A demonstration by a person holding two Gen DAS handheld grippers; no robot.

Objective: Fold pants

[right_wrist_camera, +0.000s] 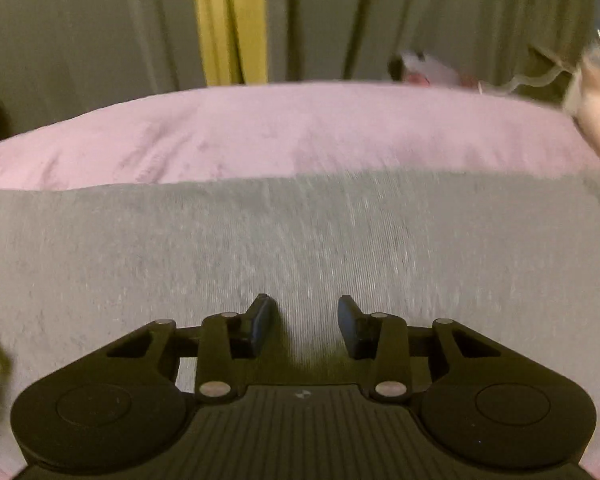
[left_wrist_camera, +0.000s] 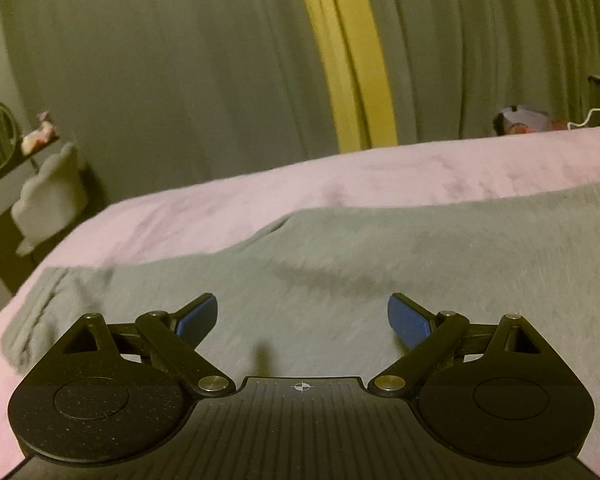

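We hold our left gripper (left_wrist_camera: 302,320) low over the grey pants (left_wrist_camera: 340,280), its blue-padded fingers (left_wrist_camera: 198,320) spread wide with nothing between them. The pants lie flat on the pink blanket (left_wrist_camera: 220,208) that covers the bed, and from the left wrist view we see a narrow end with a stitched band (left_wrist_camera: 40,312) at the far left, near the edge of the blanket. A shallow dark crease (left_wrist_camera: 332,276) runs across the fabric just ahead of the fingers.

Our right gripper (right_wrist_camera: 305,322) also hangs over the pants (right_wrist_camera: 300,240), with its fingers (right_wrist_camera: 262,326) parted by a narrower gap and bare fabric showing between them; they grip nothing. From this view the pants spread across the whole width of the frame, their far edge running straight against the pink blanket (right_wrist_camera: 300,128). Whether either gripper touches the fabric we cannot tell.

Behind the bed hang grey-green curtains (left_wrist_camera: 180,60) with a yellow strip (left_wrist_camera: 352,60) between them. At the far left of the left wrist view stands a dark shelf (left_wrist_camera: 4,208) with a pale cloth (left_wrist_camera: 52,192) draped on it. Both views are somewhat blurred.
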